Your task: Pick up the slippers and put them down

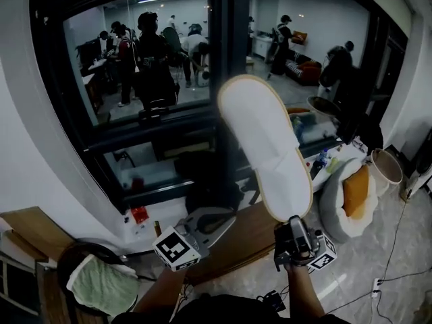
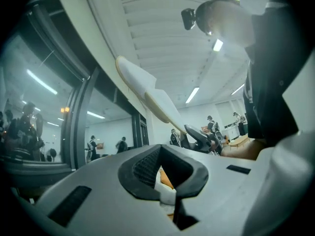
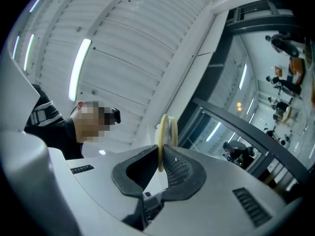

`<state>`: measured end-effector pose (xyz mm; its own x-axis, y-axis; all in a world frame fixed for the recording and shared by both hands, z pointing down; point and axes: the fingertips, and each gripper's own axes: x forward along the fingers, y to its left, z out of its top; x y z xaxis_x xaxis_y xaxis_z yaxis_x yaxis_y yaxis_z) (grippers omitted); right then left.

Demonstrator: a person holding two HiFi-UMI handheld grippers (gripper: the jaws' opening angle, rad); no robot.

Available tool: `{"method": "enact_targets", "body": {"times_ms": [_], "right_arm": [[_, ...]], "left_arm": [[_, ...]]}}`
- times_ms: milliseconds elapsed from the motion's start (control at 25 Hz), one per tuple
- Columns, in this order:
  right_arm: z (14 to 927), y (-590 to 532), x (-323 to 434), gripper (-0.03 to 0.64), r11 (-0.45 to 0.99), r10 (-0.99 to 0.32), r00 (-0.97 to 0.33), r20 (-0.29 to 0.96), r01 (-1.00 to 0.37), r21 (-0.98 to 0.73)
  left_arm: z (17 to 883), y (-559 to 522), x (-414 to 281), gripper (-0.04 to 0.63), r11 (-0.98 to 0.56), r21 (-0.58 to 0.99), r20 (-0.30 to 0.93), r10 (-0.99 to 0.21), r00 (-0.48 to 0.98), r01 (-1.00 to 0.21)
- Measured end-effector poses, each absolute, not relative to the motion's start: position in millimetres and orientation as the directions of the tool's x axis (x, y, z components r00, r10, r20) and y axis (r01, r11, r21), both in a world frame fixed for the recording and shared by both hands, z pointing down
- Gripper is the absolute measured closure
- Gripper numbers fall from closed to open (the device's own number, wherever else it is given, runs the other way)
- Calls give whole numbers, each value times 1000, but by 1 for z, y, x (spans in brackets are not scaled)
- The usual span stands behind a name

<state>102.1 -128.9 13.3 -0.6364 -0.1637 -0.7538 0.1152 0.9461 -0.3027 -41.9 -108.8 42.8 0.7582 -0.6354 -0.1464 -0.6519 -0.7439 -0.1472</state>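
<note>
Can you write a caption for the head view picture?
Right tool holds a white slipper up high before a dark window.

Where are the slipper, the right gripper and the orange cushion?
slipper (image 1: 265,144), head view, middle of its white face.
right gripper (image 1: 295,223), head view, between the fingers clamping the slipper's lower end.
orange cushion (image 1: 356,191), head view, its centre.

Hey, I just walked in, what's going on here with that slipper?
A person is working two handheld grippers. The right gripper is shut on the lower end of a flat white slipper with a tan rim, holding it up in the air in front of a dark-framed window. The left gripper sits beside it, jaws together, carrying nothing.
</note>
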Motion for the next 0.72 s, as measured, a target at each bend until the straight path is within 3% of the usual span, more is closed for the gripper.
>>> {"method": "enact_targets", "body": {"times_ms": [280,720], "right_arm": [[-24,-110,95,577,968,-66,-604,-795,155,-198],[-25,-107,83,578,964,-63,-598,-799,169,-203]], "left_arm": [[-3,-91,-40,584,-729,-191,-179,-632,754,-657],[-14,-81,-44,586,-762,-176,-240,-581,778,-623]]}}
